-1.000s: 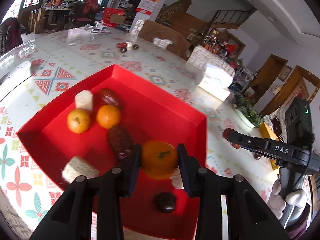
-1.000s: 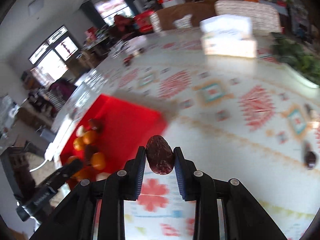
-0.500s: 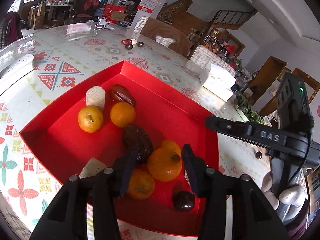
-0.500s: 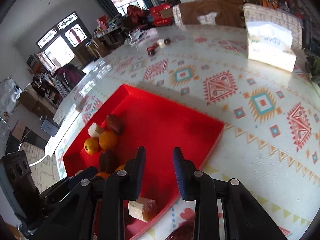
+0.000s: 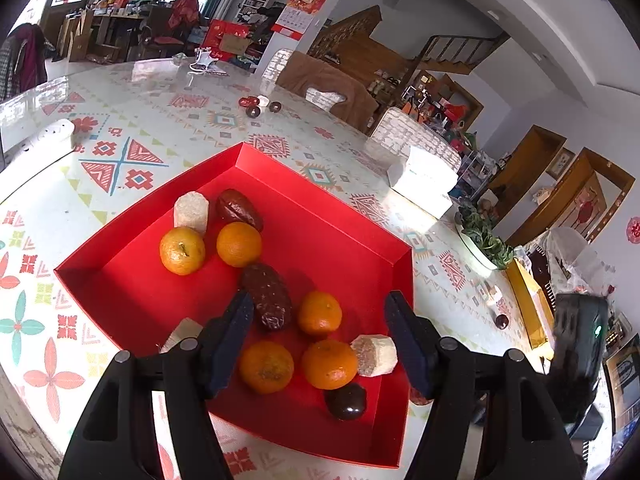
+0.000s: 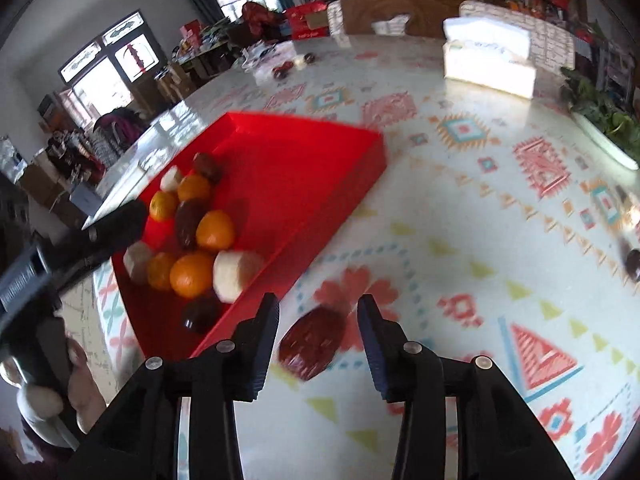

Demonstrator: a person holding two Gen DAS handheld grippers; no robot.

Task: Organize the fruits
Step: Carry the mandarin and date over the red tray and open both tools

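Note:
A red tray (image 5: pixel 352 216) (image 6: pixel 320 160) on the patterned table holds several oranges (image 5: pixel 182 250), dark red dates (image 5: pixel 266 295), pale cut chunks (image 5: pixel 191 213) and a dark round fruit (image 5: pixel 346 400). My left gripper (image 5: pixel 318 334) is open and empty above the tray's near end, over two oranges (image 5: pixel 329 363). My right gripper (image 6: pixel 318 328) is open over the table just right of the tray. A dark red date (image 6: pixel 312 344) lies on the table between its fingers, outside the tray.
A white tissue box (image 5: pixel 424 180) (image 6: pixel 488 58) and a green plant dish (image 5: pixel 482 240) stand at the far right. Small dark fruits (image 5: pixel 256 106) lie far back on the table, another (image 6: pixel 634 264) at the right. A white power strip (image 5: pixel 36 142) lies left.
My left gripper let go of an orange into the tray and opened wide. My right gripper opened and the date it held dropped onto the table beside the tray.

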